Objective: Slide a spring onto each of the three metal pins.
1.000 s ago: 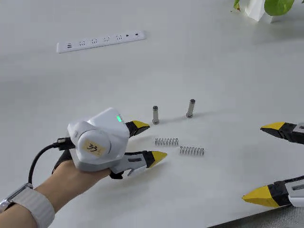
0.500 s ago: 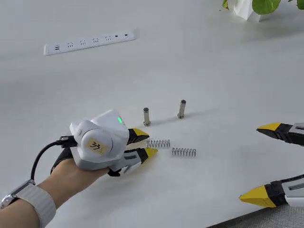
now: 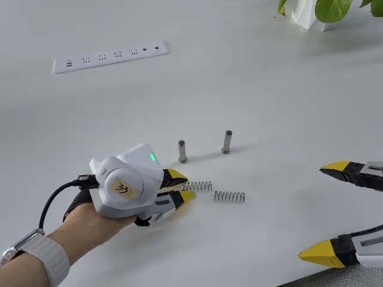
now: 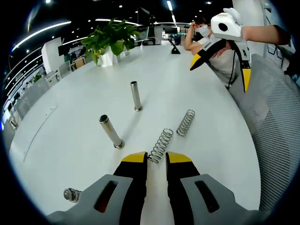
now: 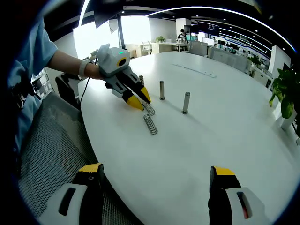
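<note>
The left gripper (image 3: 182, 186) is down on the table (image 3: 251, 78) with its fingers (image 4: 135, 161) almost together. There's just a narrow gap, and the end of the near spring (image 4: 161, 144) sits right in it. Can't tell if it's touching a finger, and I don't see any squeeze. The 2nd spring (image 4: 186, 123) lies just beside it. Both are flat on the table, between the gripper and 2 upright pins (image 4: 111, 131). A 3rd pin (image 4: 70, 194) is close by the gripper's left side, can't tell how it stands. The right gripper (image 3: 326, 210) hovers well apart, fingers wide open, holding nothing.

Handling guess: these springs look tiny and light, thin wire. They'll probably roll or ping off the smooth table if nudged, and squash if clamped hard. I'd pinch gently across the coils, a bit in from the end, leaving the far end free to go over a pin's head. The pins look stiff but free-standing, so a sideways bump could tip one.
</note>
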The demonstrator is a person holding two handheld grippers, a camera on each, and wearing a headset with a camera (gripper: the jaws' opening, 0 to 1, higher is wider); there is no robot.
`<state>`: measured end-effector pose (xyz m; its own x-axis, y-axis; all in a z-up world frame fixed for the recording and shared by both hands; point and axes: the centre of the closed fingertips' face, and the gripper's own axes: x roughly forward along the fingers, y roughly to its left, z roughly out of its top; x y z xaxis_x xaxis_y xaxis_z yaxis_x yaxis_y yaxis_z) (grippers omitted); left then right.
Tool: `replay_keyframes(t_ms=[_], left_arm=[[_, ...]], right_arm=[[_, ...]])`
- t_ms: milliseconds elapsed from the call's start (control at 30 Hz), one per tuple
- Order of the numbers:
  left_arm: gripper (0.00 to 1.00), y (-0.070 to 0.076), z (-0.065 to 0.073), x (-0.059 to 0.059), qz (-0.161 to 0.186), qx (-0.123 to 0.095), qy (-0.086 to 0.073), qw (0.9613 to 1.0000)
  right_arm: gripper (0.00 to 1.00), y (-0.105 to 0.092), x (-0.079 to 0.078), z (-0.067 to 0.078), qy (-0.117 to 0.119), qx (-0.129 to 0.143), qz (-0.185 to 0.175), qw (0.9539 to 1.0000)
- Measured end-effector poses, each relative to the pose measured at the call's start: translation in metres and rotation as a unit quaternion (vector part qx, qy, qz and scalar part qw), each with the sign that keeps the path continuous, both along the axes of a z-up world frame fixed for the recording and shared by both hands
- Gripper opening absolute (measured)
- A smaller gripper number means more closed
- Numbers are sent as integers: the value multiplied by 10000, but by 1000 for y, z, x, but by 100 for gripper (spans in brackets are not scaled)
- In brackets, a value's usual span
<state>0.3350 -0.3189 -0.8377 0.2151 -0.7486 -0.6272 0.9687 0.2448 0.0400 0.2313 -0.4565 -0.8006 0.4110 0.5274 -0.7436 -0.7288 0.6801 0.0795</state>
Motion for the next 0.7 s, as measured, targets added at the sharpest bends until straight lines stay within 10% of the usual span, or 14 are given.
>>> replay_keyframes(t_ms=[700], left_arm=[[7, 4, -1, -3, 79, 12, 53, 10000]], right_arm=[[93, 10, 1, -1, -21, 58, 86, 9999]])
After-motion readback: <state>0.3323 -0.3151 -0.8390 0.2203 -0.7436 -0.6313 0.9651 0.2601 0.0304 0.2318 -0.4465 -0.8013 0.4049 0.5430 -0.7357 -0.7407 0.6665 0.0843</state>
